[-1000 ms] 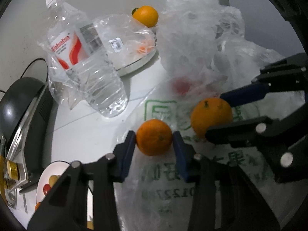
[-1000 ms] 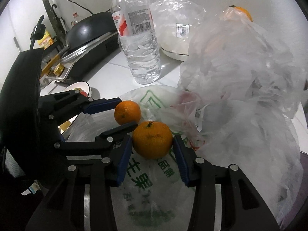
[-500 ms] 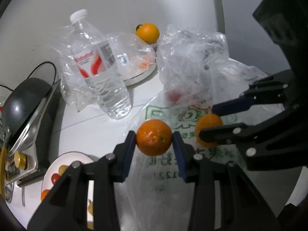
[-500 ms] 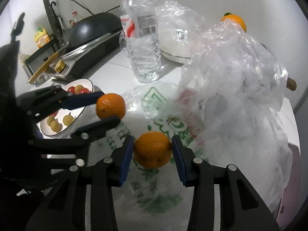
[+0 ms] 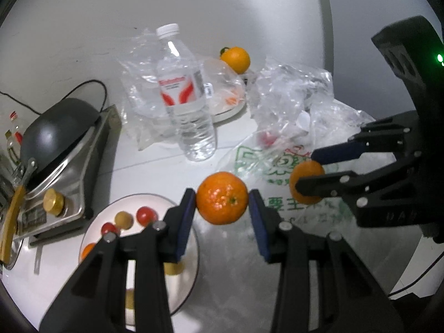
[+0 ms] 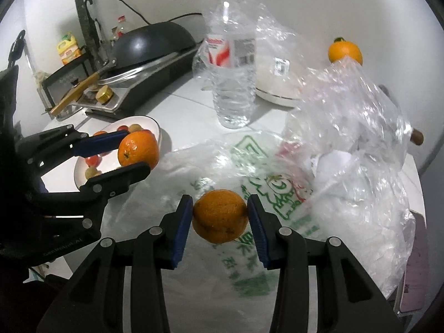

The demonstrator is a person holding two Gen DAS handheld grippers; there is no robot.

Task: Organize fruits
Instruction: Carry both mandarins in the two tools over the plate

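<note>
Each hand-held gripper, left (image 5: 222,211) and right (image 6: 219,219), clamps an orange (image 5: 222,202), the right's orange (image 5: 305,179) half hidden by its finger.

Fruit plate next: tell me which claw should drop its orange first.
Left. The left claw holds its orange right beside the fruit plate; the right claw holds its orange farther off, over the printed bag.
</note>
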